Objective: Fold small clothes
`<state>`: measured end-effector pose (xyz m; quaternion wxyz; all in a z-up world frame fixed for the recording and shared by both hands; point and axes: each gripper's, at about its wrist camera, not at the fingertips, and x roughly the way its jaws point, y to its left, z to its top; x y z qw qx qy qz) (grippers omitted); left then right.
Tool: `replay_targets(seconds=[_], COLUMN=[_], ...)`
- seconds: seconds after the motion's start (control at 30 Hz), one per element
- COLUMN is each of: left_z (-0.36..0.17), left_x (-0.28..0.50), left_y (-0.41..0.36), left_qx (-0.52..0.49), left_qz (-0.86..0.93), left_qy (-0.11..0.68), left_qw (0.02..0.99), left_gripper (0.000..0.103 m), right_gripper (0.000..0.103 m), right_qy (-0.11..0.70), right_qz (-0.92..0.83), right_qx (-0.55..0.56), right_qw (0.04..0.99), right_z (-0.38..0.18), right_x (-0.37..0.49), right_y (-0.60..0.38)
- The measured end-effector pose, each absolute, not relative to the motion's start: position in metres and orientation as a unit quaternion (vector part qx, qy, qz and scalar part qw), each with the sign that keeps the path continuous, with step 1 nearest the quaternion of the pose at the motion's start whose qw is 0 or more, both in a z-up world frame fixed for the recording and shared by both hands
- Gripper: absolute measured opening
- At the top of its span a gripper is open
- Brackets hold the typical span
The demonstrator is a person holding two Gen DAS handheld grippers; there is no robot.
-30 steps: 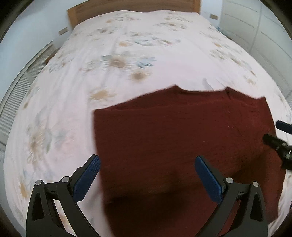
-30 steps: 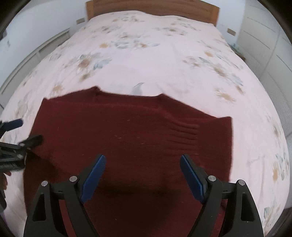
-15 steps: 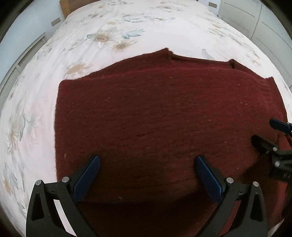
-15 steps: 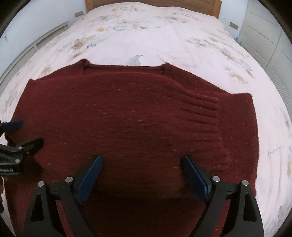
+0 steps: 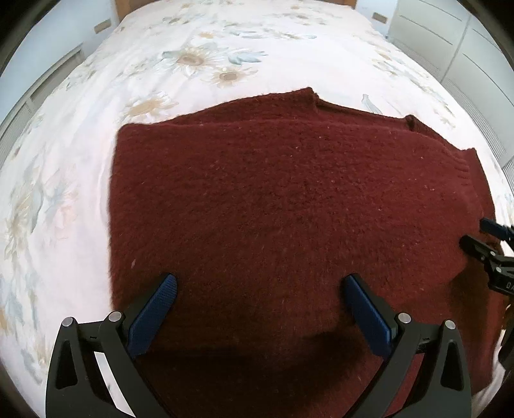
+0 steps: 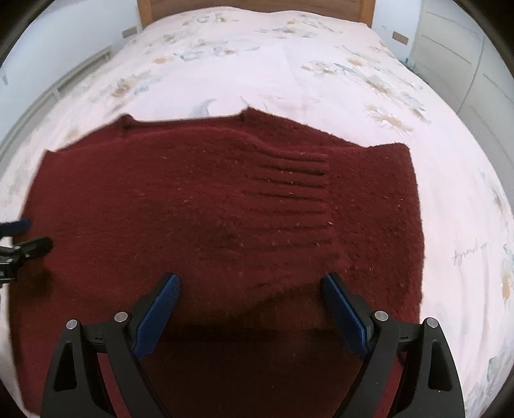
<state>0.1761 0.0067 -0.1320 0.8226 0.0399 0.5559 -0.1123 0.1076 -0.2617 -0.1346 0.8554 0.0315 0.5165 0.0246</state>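
Left claw point(image 5: 260, 286): fingers wide apart, nothing pinched, hanging over the sweater's left part, near its left edge.
Sweater point(image 5: 289, 209): dark red knit, spread flat on the bed point(image 5: 199, 64) toward its near edge, neckline facing the headboard point(image 6: 257, 6), a ribbed cuff folded onto its right side.
Right claw point(image 6: 252, 286): fingers wide apart, empty, above the sweater's right part.

The bedsheet point(image 6: 470, 250) bears a cursive signature, too small to read.
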Motion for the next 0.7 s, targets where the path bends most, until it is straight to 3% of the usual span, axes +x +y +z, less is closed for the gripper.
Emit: replay_targets(seconds=[0.3, 0.7], left_z=[-0.085, -0.119], left_x=[0.123, 0.035], left_y=[0.037, 0.077], left_qx=[0.035, 0.027], left_qz=[-0.103, -0.07], left_qy=[0.549, 0.596], left_qw=[0.829, 0.8], left_gripper=[0.102, 0.102], right_gripper=[0.094, 0.094], right_qy=[0.494, 0.552], right_qz=[0.025, -0.016], right_qx=[0.044, 0.099], right_qw=[0.868, 0.828], right_z=[-0.086, -0.129], right_x=[0.028, -0.07], right_y=[-0.306, -0.336])
